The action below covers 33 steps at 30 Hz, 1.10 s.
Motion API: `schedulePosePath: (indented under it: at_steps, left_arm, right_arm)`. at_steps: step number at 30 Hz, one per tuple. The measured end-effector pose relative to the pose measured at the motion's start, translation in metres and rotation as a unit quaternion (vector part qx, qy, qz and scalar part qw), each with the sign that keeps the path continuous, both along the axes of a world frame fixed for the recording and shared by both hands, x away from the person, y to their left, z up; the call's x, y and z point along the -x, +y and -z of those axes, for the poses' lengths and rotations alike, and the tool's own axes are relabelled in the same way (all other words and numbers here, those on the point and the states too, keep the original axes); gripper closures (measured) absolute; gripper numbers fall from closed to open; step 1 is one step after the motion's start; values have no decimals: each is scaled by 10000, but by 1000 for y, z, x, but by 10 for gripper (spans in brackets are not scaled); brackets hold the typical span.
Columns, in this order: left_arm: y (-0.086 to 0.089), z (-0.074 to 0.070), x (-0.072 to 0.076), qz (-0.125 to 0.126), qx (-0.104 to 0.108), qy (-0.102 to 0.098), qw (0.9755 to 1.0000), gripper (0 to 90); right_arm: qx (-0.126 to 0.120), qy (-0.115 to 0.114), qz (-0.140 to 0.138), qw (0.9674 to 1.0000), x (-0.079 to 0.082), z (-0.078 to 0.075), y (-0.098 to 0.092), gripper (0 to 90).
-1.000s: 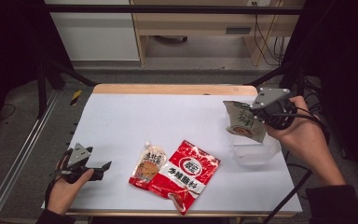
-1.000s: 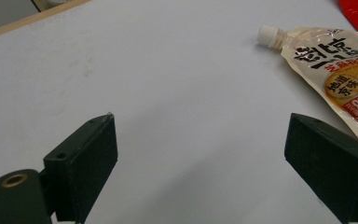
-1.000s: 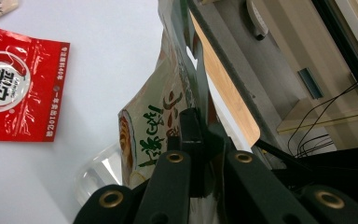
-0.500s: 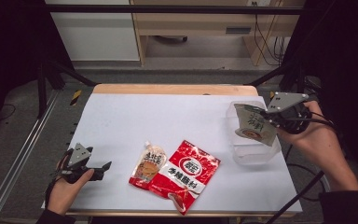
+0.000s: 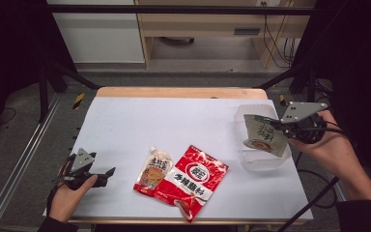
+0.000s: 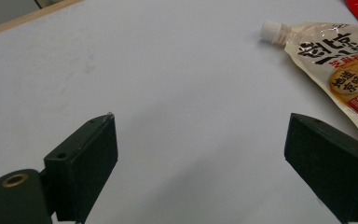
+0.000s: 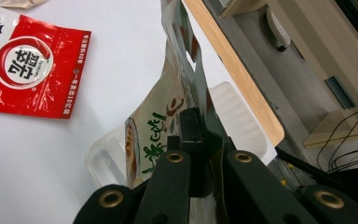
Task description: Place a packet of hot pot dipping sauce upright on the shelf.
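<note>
Gripping a glossy, crinkled pouch (image 5: 264, 135) over the clear tub (image 5: 263, 162): right claw (image 5: 270, 124).

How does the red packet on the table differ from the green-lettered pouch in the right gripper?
The red packet lies flat on the white table, untouched; the green-lettered pouch hangs upright, clamped in the right gripper over the clear plastic tub. The red packet is red with a white round logo; the green-lettered pouch is pale and silvery with a bowl picture. Both are glossy printed food sachets.
</note>
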<state>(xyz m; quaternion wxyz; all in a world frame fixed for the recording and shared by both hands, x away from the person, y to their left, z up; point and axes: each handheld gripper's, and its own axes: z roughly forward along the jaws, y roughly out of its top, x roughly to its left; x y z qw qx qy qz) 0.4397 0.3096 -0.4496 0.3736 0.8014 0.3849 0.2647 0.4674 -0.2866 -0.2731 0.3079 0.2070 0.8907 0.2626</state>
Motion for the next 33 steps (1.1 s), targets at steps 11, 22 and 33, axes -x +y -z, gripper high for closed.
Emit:
schedulePosePath:
  at_steps: [11,22,33]
  left_arm:
    - [0,0,0,-6,-3,4,10000,94]
    - [0,0,0,-20,-12,13,10000,94]
    - [0,0,-1,-3,-35,13,10000,94]
  right_arm:
    - [-226,82,-200,9995,-2,5,-9,900]
    - [-380,195,-321,9986,3,7,-17,900]
    - [-495,273,-595,9966,10,7,-20,900]
